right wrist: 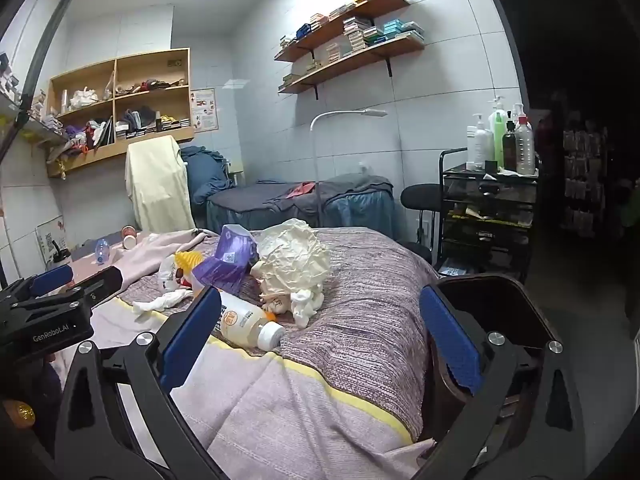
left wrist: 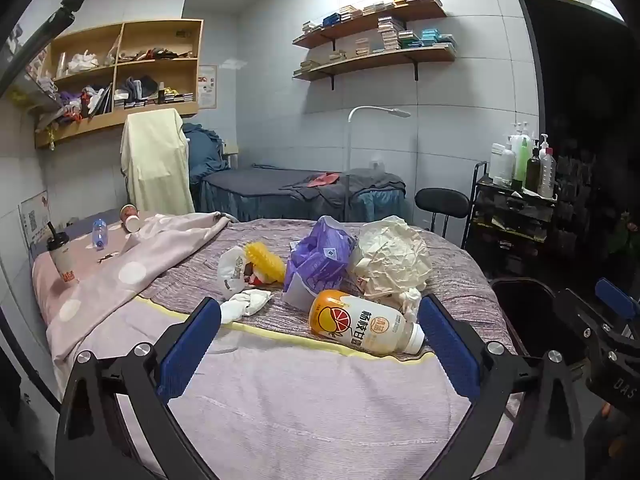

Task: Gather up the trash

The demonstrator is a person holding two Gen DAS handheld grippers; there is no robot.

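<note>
Left wrist view: left tongs (left wrist: 320, 340) stood wide open, gripping nothing, above the bed (left wrist: 280, 400); juice bottle (left wrist: 364, 324) lay on its side between the blue pads, cap toward the right pad, touching neither; crumpled paper (left wrist: 392, 260) sat just behind the bottle; purple bag (left wrist: 320, 260) beside the paper; yellow brush (left wrist: 264, 260) and white bag (left wrist: 232, 272) past the purple bag; crumpled tissue (left wrist: 244, 304) in front of the white bag; dark bin (left wrist: 524, 308) beside the bed.

Right wrist view: right tongs (right wrist: 320, 336) likewise wide open and empty; bottle (right wrist: 248, 320) lay just behind the left pad; paper (right wrist: 292, 260) behind the bottle; bin (right wrist: 480, 320) behind the right pad, at the bed's edge.
</note>
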